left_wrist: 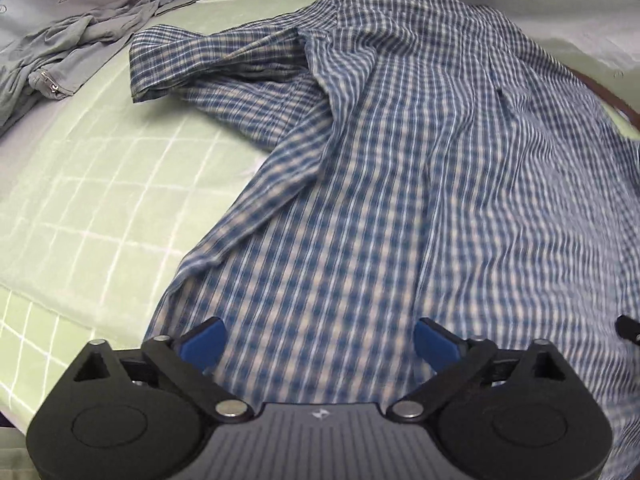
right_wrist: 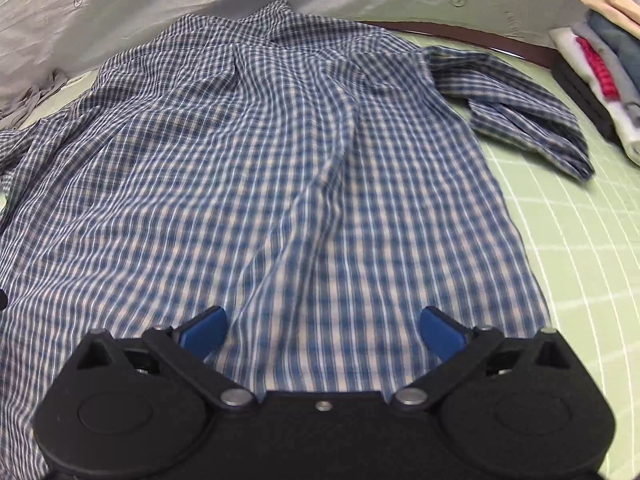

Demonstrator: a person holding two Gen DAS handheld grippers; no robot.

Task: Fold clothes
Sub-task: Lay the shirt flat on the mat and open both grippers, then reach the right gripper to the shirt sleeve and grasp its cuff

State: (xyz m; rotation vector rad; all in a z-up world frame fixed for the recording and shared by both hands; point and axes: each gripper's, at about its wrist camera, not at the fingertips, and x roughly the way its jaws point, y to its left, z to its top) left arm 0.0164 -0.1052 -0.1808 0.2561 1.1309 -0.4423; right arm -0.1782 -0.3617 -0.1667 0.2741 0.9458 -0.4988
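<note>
Far left, a grey garment (left_wrist: 76, 36) lies crumpled and unfolded on the counter's green mat (left_wrist: 100, 200). My left tool (left_wrist: 318, 344) is spread wide and holds nothing, hanging over the near end of the plaid shirt (left_wrist: 400, 180). The shirt is laid out flat in mid-mat, wrinkled, both sleeves flung out to the sides; I judge no fold made yet. My right tool (right_wrist: 322, 334) is equally wide and empty over the same end. Far right sits a stack (right_wrist: 600, 68) of folded clothes, so some is done. No containers in view.
</note>
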